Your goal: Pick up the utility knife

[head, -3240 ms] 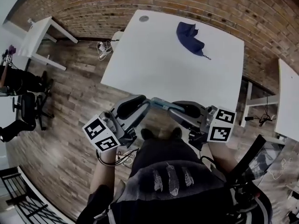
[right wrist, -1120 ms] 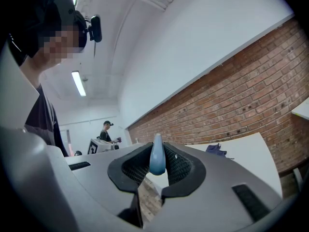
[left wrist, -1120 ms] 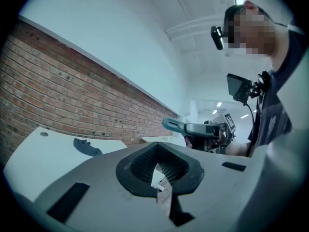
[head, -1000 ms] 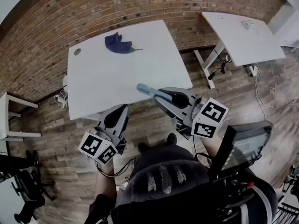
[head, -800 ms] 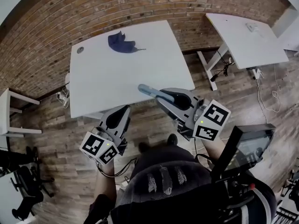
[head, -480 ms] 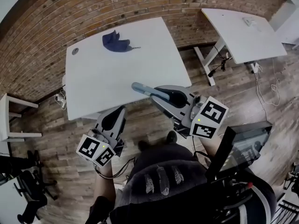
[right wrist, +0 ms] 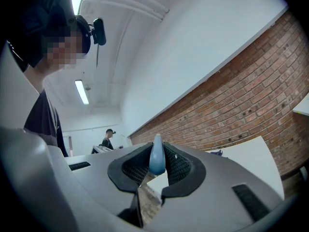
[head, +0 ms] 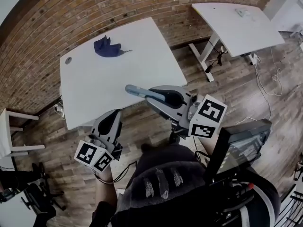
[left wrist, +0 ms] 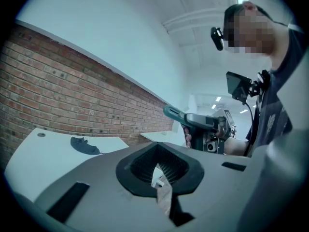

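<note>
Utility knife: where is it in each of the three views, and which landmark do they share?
Head view: utility knife at centre, sticking out of the right hand-held gripper toward the white table.
Left gripper view: utility knife right of centre, tip pointing left.
Right gripper view: utility knife at centre, upright between the jaws.
Shared landmark: the brick wall.

White table (head: 137,67) stands on plank floor (head: 52,169); dark blue cloth (head: 106,47) lies at eleven o'clock; grey grommet (head: 68,60) at nine.
</note>
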`<state>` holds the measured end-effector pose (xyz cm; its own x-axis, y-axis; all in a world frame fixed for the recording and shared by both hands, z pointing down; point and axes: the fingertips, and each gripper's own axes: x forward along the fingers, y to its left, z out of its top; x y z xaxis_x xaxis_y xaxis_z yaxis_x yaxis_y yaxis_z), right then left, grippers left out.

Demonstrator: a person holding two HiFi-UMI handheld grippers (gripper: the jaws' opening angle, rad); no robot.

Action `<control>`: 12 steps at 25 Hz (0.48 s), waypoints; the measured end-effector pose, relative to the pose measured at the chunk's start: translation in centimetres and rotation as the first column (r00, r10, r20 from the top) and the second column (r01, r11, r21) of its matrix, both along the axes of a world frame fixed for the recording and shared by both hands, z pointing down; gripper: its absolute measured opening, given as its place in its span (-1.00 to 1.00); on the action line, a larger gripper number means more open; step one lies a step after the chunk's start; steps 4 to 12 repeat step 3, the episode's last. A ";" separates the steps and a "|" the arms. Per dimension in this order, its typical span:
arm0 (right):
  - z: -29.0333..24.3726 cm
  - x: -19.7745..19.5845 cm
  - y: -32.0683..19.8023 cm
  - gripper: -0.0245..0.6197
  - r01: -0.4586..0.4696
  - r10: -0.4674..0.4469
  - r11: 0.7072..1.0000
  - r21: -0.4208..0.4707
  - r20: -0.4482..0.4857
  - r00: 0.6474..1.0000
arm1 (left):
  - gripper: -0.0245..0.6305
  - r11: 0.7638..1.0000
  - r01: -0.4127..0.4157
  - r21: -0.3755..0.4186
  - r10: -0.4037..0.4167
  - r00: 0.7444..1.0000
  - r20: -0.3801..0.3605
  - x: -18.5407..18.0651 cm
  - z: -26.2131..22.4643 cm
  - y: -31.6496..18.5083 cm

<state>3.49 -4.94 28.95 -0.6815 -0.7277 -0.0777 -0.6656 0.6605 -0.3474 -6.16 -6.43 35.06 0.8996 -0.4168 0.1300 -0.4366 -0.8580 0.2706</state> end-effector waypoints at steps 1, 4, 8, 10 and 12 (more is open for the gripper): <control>0.0 0.0 0.0 -0.70 0.001 -0.001 1.000 0.000 0.001 1.000 | -0.94 1.000 0.001 0.001 -0.001 1.000 0.000 0.0 -0.1 0.0; -0.1 0.1 0.1 -0.70 0.004 -0.004 1.000 0.000 0.005 1.000 | -0.94 1.000 0.004 0.003 -0.004 1.000 0.002 0.1 -0.3 0.1; -0.1 0.1 0.1 -0.70 0.004 -0.004 1.000 0.000 0.005 1.000 | -0.94 1.000 0.004 0.003 -0.004 1.000 0.002 0.1 -0.3 0.1; -0.1 0.1 0.1 -0.70 0.004 -0.004 1.000 0.000 0.005 1.000 | -0.94 1.000 0.004 0.003 -0.004 1.000 0.002 0.1 -0.3 0.1; -0.1 0.1 0.1 -0.70 0.004 -0.004 1.000 0.000 0.005 1.000 | -0.94 1.000 0.004 0.003 -0.004 1.000 0.002 0.1 -0.3 0.1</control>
